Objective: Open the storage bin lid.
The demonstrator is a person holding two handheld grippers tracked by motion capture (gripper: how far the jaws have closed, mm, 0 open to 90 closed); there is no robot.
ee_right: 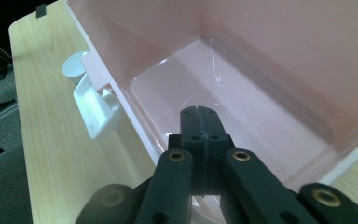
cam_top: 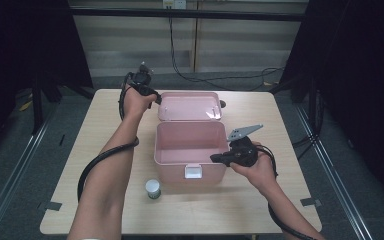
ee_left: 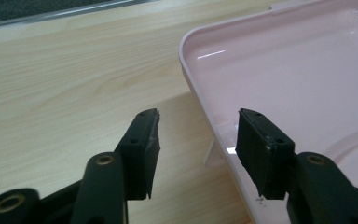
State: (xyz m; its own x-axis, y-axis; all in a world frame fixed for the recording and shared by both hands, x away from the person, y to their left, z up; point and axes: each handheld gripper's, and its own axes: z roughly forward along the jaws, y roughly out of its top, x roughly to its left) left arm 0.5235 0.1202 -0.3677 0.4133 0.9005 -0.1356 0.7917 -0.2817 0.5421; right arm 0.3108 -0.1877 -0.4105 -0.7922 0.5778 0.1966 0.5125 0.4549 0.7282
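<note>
Standing nearest on the worktop [cam_top: 80, 165], a small white jar [cam_top: 153, 188] waits just in front of the pink box [cam_top: 190, 150]. The right gripper [ee_right: 199, 122], jaws clenched on nothing, steadies the box's rim. Beyond, the left gripper [ee_left: 198, 140], jaws released, straddles the edge of the lid [ee_left: 279, 70], which already lies open; the box is empty, so I judge filling remains.

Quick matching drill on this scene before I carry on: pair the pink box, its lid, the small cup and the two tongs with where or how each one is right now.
Things:
1. Pink plastic box
2. Pink plastic lid
3. Small white round cup
4. Left tongs
5. Right tongs

States:
A. Jaws pressed together, above the box's inside
B. Lying flipped back, inner face up, behind the box
C. Standing on the wooden table in front of the box's left corner
D. Open-topped, nothing inside
E. Jaws apart, astride the lid's edge without pressing it

Pairs: 1-D, 2-B, 3-C, 4-E, 5-A
</note>
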